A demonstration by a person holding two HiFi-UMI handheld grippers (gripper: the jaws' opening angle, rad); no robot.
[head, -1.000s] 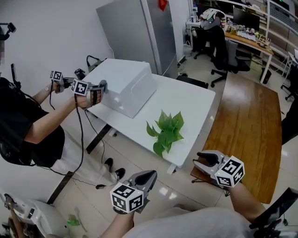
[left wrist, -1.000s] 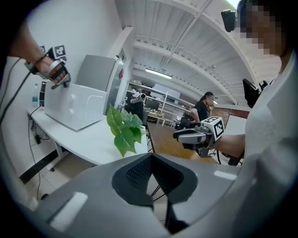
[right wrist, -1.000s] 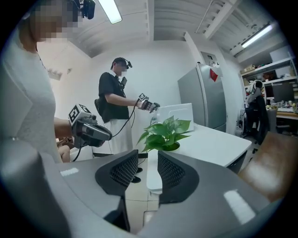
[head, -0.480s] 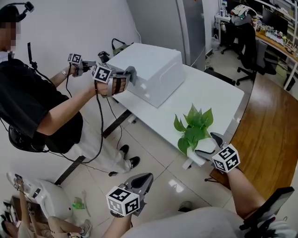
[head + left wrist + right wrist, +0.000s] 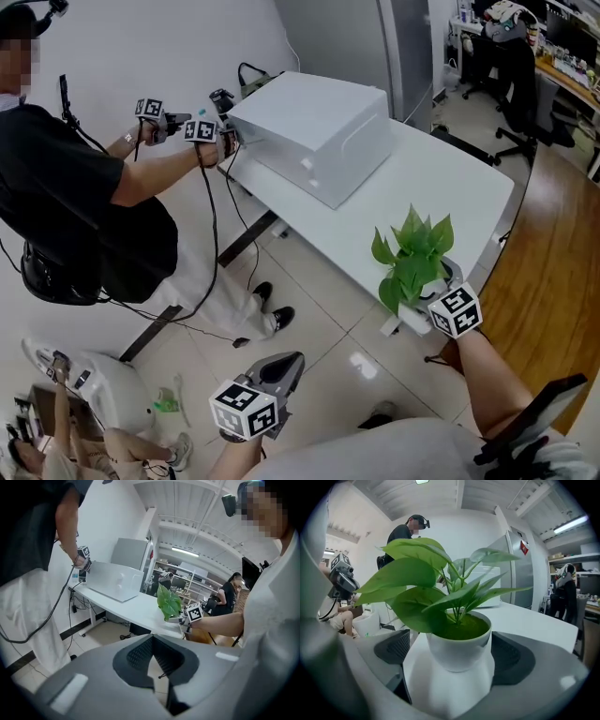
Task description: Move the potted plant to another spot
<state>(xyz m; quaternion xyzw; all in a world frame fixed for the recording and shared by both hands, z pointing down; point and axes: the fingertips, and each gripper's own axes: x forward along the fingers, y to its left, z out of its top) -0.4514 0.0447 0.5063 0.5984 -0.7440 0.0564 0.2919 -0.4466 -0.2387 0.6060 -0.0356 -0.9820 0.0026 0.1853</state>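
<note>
The potted plant point(image 5: 412, 258), broad green leaves in a white pot point(image 5: 458, 644), stands at the near corner of the white table point(image 5: 422, 178). My right gripper point(image 5: 422, 302) reaches round it from the near side. In the right gripper view the pot sits between the jaws of my right gripper point(image 5: 452, 656), which are opening; a gap shows beside the left pad point(image 5: 396, 646). My left gripper point(image 5: 281, 366) hangs low over the floor, away from the table, fingertips together and holding nothing. The left gripper view shows the left gripper point(image 5: 152, 641), the plant point(image 5: 168, 603) and the right gripper's marker cube point(image 5: 194, 612).
A big white box point(image 5: 319, 131) lies on the table's far half. Another person point(image 5: 84, 206) in black stands at the left, holding grippers point(image 5: 183, 127) at its end. A wooden table point(image 5: 553, 262) adjoins on the right. Someone sits on the floor at bottom left point(image 5: 56, 450).
My right gripper moved forward and down to the plant and spread its jaws round the pot. The left gripper shifted a little. The other person's hands moved to the box's end.
</note>
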